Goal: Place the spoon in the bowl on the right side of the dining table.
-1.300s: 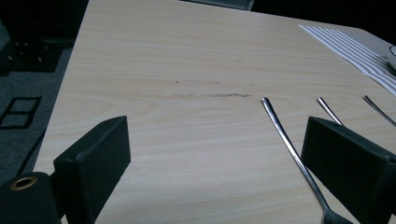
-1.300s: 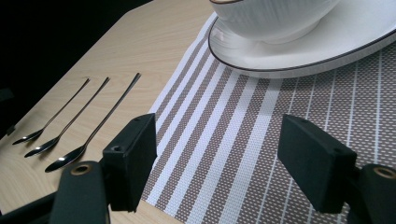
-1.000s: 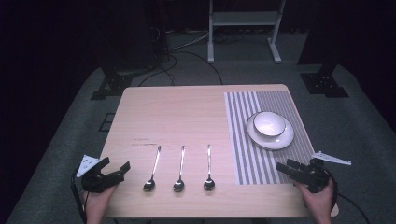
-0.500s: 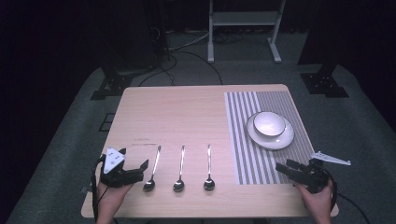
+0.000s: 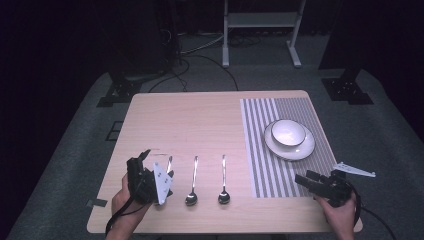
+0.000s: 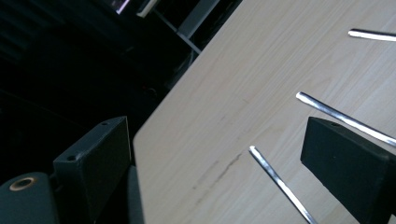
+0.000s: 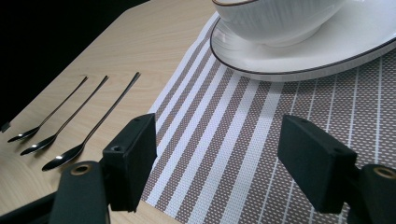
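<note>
Three metal spoons lie side by side near the table's front edge: a left spoon (image 5: 169, 164), a middle spoon (image 5: 192, 185) and a right spoon (image 5: 223, 182). My left gripper (image 5: 156, 167) is open and sits low over the left spoon. In the left gripper view the left gripper (image 6: 219, 172) has that spoon's handle (image 6: 280, 182) running between its jaws, nearer the right one. A white bowl (image 5: 288, 132) stands on a white plate (image 5: 305, 149) on a striped placemat (image 5: 260, 150). My right gripper (image 5: 305, 177) is open at the mat's front right corner, with nothing in it.
The right gripper view has the right gripper (image 7: 224, 163) low over the placemat (image 7: 224, 116), the bowl (image 7: 280, 18) and plate (image 7: 303, 58) ahead of it and the spoons (image 7: 88, 135) to its left. Bare wooden table (image 5: 200, 120) stretches behind the spoons.
My left gripper has come in from the table's left edge to the leftmost spoon and turned to point along its handle. The right gripper has stayed put.
</note>
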`<move>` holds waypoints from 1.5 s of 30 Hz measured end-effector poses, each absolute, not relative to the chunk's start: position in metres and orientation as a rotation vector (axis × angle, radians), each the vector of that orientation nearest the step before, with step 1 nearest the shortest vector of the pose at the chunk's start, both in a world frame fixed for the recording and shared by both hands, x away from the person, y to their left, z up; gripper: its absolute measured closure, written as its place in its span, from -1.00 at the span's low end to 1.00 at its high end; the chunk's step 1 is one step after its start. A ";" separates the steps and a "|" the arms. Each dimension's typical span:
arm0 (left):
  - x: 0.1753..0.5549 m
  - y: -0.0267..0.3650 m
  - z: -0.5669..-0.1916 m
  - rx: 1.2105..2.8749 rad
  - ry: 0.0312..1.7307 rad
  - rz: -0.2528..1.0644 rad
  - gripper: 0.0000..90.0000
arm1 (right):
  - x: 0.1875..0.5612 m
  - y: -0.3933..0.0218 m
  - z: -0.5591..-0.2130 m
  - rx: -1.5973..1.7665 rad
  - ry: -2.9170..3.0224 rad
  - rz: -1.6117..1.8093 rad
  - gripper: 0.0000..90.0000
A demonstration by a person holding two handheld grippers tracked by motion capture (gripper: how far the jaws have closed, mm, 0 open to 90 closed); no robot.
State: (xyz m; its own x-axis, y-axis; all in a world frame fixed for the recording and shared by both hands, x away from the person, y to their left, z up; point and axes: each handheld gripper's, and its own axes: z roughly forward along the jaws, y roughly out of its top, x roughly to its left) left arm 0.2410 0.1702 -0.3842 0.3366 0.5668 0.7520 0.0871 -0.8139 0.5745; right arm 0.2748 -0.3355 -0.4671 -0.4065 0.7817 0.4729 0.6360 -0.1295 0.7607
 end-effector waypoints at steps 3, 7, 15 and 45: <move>0.234 0.160 -0.386 2.201 0.468 1.631 -0.84 | 0.275 -0.336 -0.467 1.629 1.973 1.572 -0.40; 0.223 0.146 -0.388 2.211 0.331 1.796 -0.84 | 0.275 -0.335 -0.468 1.629 1.978 1.572 -0.40; 0.202 0.116 -0.389 2.247 0.140 1.894 -0.84 | 0.275 -0.334 -0.468 1.629 1.987 1.568 -0.40; 0.166 0.042 -0.431 2.310 -0.157 1.720 -0.84 | 0.276 -0.335 -0.472 1.642 1.987 1.573 -0.40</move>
State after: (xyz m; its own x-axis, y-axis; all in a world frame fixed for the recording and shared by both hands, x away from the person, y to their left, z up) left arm 0.1659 0.0424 -0.4306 0.2948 0.0666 0.9532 -0.2377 -0.9611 0.1406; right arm 0.2759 -0.3346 -0.4720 -0.4034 0.7765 0.4842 0.6496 -0.1296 0.7491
